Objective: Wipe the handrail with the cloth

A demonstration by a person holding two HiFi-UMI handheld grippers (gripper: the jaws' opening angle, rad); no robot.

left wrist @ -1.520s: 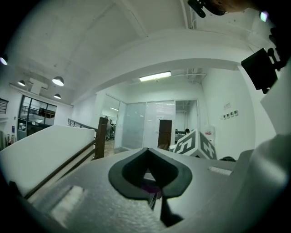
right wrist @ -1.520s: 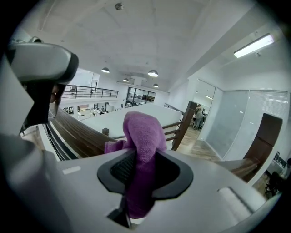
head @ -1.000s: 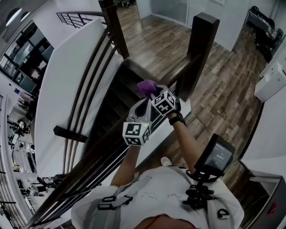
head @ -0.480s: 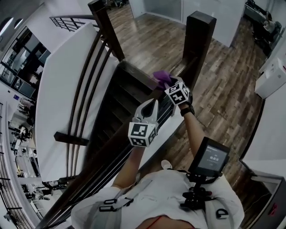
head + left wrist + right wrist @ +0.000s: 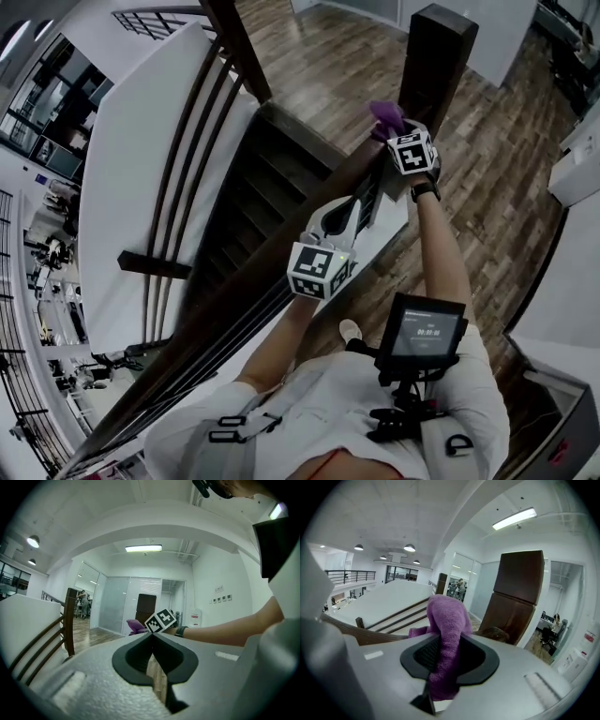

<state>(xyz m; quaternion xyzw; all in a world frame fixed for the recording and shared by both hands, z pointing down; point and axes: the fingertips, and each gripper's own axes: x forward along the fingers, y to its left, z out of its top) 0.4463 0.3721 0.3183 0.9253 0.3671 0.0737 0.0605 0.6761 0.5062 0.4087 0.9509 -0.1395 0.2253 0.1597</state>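
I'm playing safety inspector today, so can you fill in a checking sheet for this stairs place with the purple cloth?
Surface: dark wooden handrail, sloping up to a square post; no dirt can be made out.
Job's things: purple cloth, at the rail's top end beside the post; whether it touches the rail cannot be told.
Clutter: nothing seen.
Grippers: right gripper shut on the cloth; left gripper shut and empty, lower down along the rail.
Cables: nothing seen.
Surroundings: dark stairs going down, wooden floor, a small screen on the person's chest.
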